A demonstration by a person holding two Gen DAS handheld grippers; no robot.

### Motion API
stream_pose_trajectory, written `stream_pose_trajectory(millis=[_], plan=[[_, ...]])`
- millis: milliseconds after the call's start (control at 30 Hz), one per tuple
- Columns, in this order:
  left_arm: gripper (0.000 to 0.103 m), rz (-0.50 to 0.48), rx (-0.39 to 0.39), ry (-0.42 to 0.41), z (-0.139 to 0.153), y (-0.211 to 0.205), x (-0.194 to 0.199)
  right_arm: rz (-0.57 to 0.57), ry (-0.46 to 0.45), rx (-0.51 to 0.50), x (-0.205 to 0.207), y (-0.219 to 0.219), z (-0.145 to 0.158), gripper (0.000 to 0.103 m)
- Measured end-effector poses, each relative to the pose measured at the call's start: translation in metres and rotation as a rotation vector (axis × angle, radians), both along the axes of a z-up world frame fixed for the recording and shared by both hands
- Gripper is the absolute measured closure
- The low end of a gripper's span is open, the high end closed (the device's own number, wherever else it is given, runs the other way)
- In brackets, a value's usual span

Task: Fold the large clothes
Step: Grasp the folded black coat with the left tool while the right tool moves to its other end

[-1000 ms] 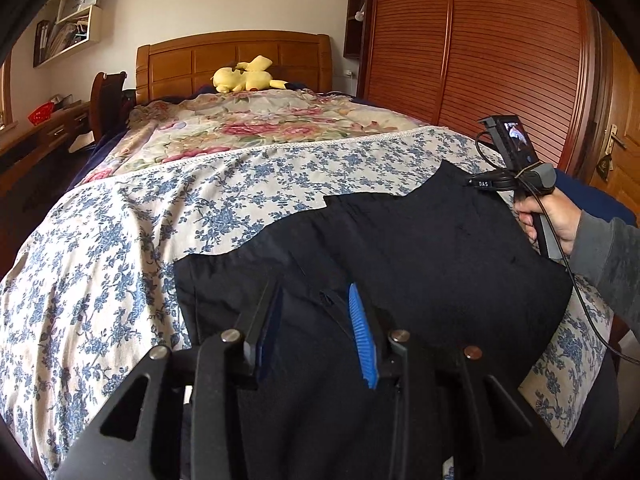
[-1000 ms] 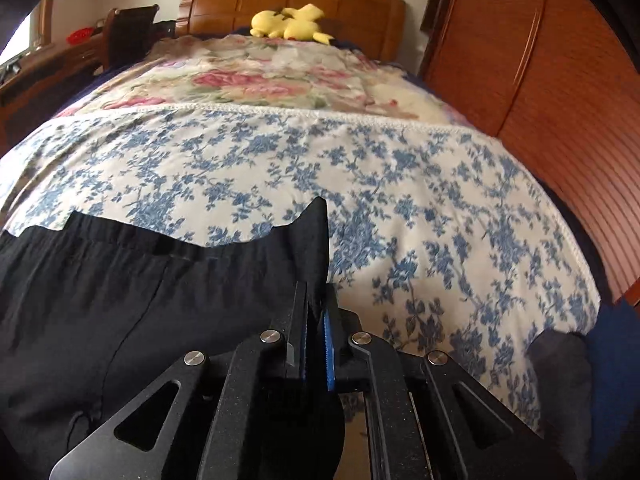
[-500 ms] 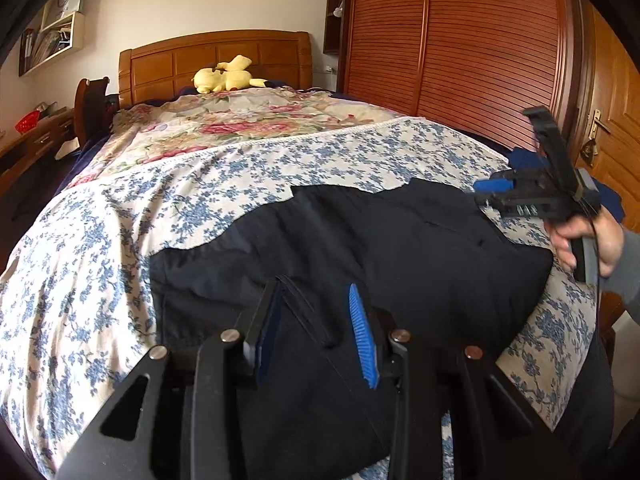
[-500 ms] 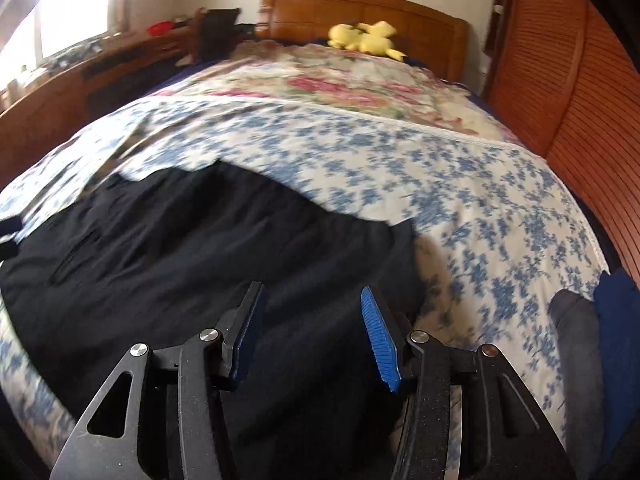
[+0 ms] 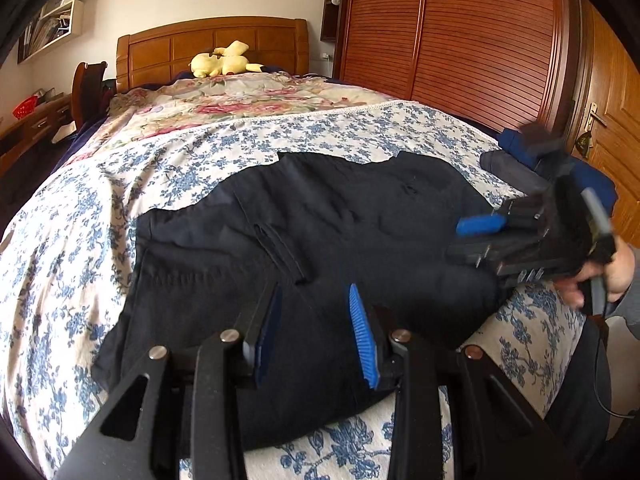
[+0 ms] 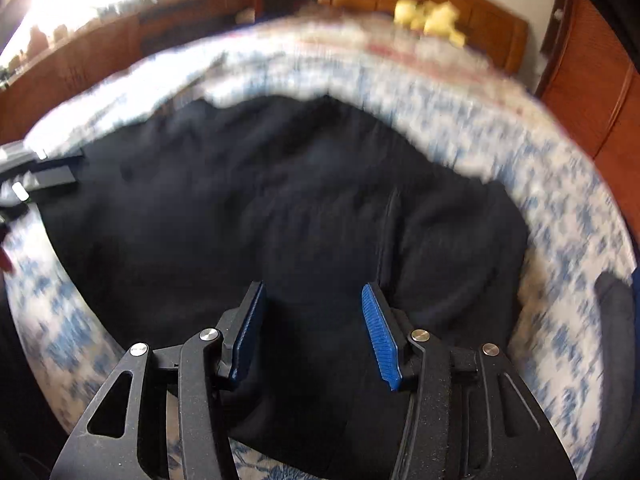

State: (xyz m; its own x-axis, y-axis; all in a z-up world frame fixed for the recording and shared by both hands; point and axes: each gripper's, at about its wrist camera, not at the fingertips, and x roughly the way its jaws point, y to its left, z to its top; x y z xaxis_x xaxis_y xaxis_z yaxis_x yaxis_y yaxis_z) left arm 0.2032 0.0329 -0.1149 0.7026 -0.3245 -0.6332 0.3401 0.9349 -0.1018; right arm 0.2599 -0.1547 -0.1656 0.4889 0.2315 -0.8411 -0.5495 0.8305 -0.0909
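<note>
A large black garment (image 5: 360,220) lies spread across the foot of a bed with a blue-flowered cover (image 5: 100,220). My left gripper (image 5: 316,320) hovers low over its near edge. The blue pads stand apart and nothing is pinched between them. In the left wrist view my right gripper (image 5: 468,238) is over the garment's right side, held by a hand (image 5: 612,276) and pointing left. The right wrist view is blurred. It shows the right gripper (image 6: 312,320) open above the black garment (image 6: 280,200), with only flat cloth beneath the pads.
A yellow plush toy (image 5: 224,64) rests by the wooden headboard (image 5: 212,48). Folded dark blue clothes (image 5: 516,168) sit at the bed's right edge. A slatted wooden wardrobe (image 5: 460,40) and a door (image 5: 612,120) stand to the right. A desk (image 5: 32,124) is on the left.
My right gripper was shut on the garment's corner; it let go, opened, and swung down and left over the cloth. The left gripper crept forward, still open.
</note>
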Motion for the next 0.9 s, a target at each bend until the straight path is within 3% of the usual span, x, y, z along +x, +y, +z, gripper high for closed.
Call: stream_pose_trajectory(millis=[67,233,433,600,733,900], plan=[[0.07,-0.002,0.0,0.002,-0.001,-0.002,-0.001,0.014,0.003,-0.008,-0.002,-0.001,-0.014,0.053],[0.07,-0.015,-0.003,0.002,-0.001,-0.006,-0.003,-0.015,-0.01,0.021,-0.003,-0.007,-0.014,0.053],[0.07,-0.036,0.002,0.001,-0.002,-0.014,-0.003,-0.034,-0.041,0.019,-0.016,-0.015,0.006,0.053],[0.07,-0.044,0.017,0.004,-0.004,-0.019,-0.002,-0.072,-0.115,0.002,-0.035,-0.041,0.025,0.052],[0.07,-0.05,0.023,0.002,-0.003,-0.023,-0.002,-0.13,-0.123,0.0,-0.043,-0.067,0.03,0.052],[0.07,-0.06,0.039,0.011,-0.008,-0.03,-0.001,-0.184,-0.081,-0.047,-0.043,-0.089,0.008,0.052]])
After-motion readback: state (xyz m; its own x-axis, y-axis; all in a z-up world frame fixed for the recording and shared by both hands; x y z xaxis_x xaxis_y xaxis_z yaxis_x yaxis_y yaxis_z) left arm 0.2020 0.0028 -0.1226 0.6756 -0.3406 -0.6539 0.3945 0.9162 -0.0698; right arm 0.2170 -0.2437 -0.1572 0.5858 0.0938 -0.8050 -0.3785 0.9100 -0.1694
